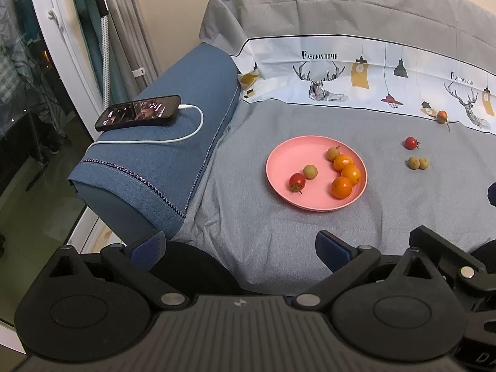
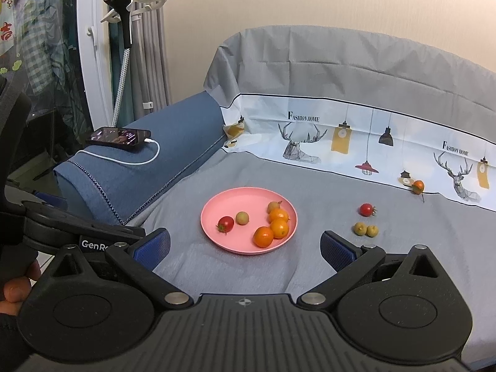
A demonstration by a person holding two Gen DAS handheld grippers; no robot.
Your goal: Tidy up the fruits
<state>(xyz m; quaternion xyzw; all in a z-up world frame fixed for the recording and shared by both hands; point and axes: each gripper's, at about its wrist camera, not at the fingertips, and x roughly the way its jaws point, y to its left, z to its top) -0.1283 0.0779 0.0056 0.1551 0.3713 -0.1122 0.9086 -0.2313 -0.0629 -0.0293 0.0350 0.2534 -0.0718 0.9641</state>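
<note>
A pink plate [image 1: 285,158] [image 2: 223,201] lies on the grey cloth. It holds three oranges [image 1: 342,187] [image 2: 263,236], a cherry tomato [image 1: 297,181] [image 2: 225,223] and two small yellow-green fruits [image 1: 310,171] [image 2: 242,218]. Right of the plate lie a loose cherry tomato [image 1: 411,143] [image 2: 366,209], two small yellow-green fruits [image 1: 418,163] [image 2: 366,229] and a far orange fruit [image 1: 442,116] [image 2: 418,186]. My left gripper [image 1: 241,248] is open and empty, near of the plate. My right gripper [image 2: 245,248] is open and empty, just near of the plate.
A blue armrest [image 1: 173,142] [image 2: 148,161] rises at the left with a phone [image 1: 138,112] [image 2: 119,136] and white cable on it. A printed sheet [image 1: 356,74] [image 2: 356,136] and the covered backrest stand behind. A garment steamer [image 2: 124,28] stands at left.
</note>
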